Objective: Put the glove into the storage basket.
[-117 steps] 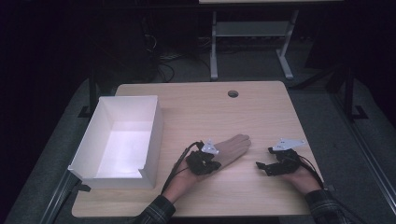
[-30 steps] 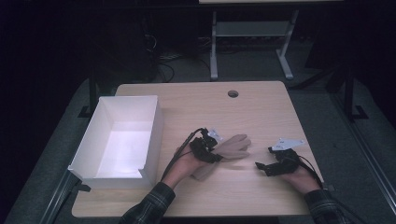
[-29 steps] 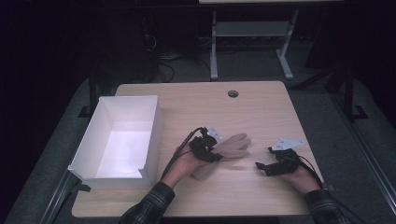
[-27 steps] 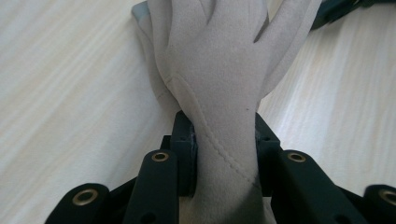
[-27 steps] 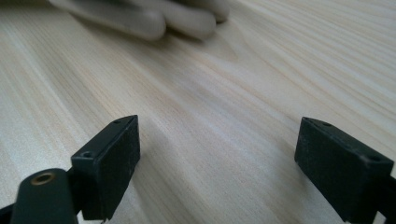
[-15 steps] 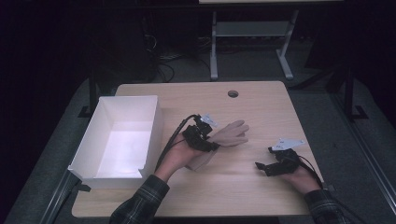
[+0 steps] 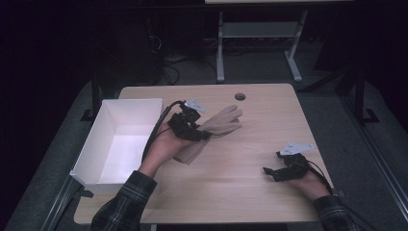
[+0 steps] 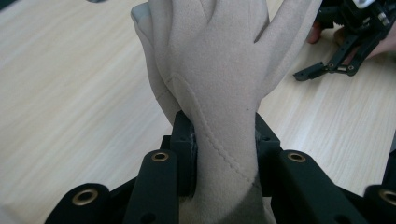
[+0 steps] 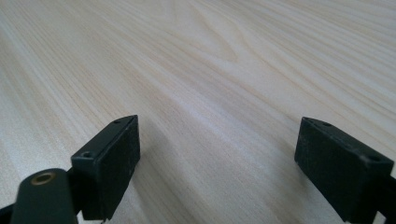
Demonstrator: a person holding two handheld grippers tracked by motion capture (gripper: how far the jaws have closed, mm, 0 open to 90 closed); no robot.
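Beige suede glove, clamped in the left tongs, has moved nearer the white rectangular box; right tongs stay apart.

1 beige suede glove is showing, with 1 white open-topped box sitting at the left of 1 light wooden table. 2 black two-jaw grippers are appearing: 1 left gripper and 1 right gripper, each carrying 1 grey three-cornered plate. 1 round cable hole is sitting near the table's far edge. 2 plaid sleeves are coming in from below, and 1 metal rack is standing behind the table.
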